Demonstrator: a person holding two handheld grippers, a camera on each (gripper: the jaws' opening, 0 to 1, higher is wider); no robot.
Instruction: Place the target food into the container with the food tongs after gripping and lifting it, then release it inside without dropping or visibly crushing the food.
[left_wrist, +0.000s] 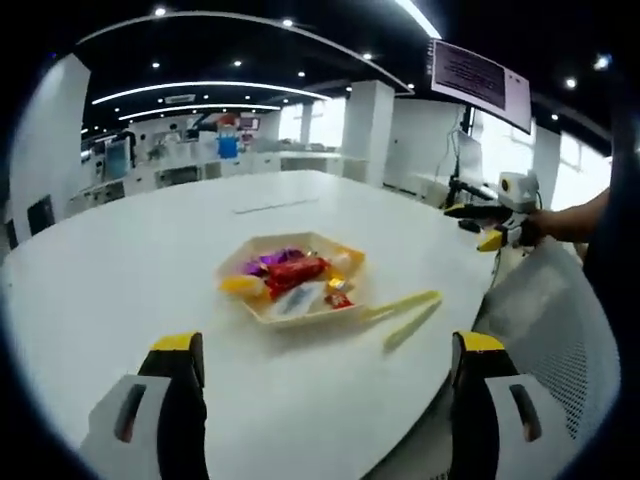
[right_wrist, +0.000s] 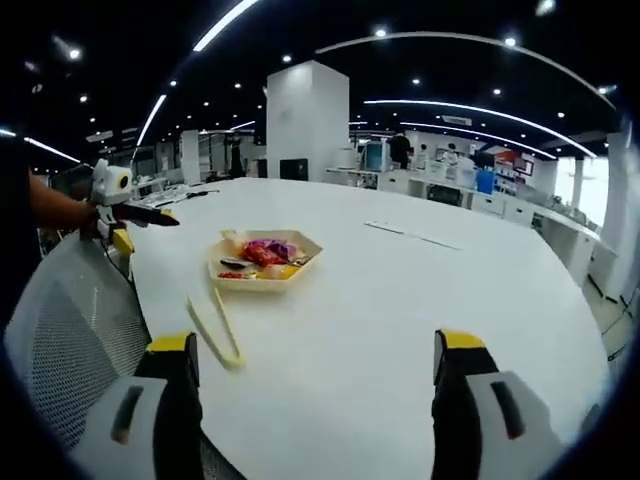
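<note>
A large open office with dark ceiling, strip lights and white pillars surrounds a broad white table (left_wrist: 150, 260).

In the left gripper view, going left to right: the left tool (left_wrist: 325, 365) rises from the near edge with its two yellow-tipped jaws spread wide apart, nothing between them. Beyond the gap, near the middle of the table, sits a shallow hexagonal tray (left_wrist: 262, 312) holding wrapped snacks (left_wrist: 295, 270) in red, purple, yellow and white. Just to the right of the tray, the pale yellow food tongs (left_wrist: 405, 312) lie flat on the table, one end close to the tray's rim; whether they touch it cannot be told. Further right, a white mesh chair back (left_wrist: 555, 320) stands at the table's edge. Above it, at the far right, the right tool (left_wrist: 490, 225) is held in a person's hand above the table edge; whether its jaws are spread or closed cannot be told here. A screen (left_wrist: 480, 80) hangs above.

In the right gripper view, left to right: the left tool (right_wrist: 125, 220) is held at the far left, above the chair back (right_wrist: 60, 350). The tongs (right_wrist: 215, 325) lie on the table just near of the tray (right_wrist: 262, 283). The right tool (right_wrist: 312, 380) has its jaws spread wide, empty.
</note>
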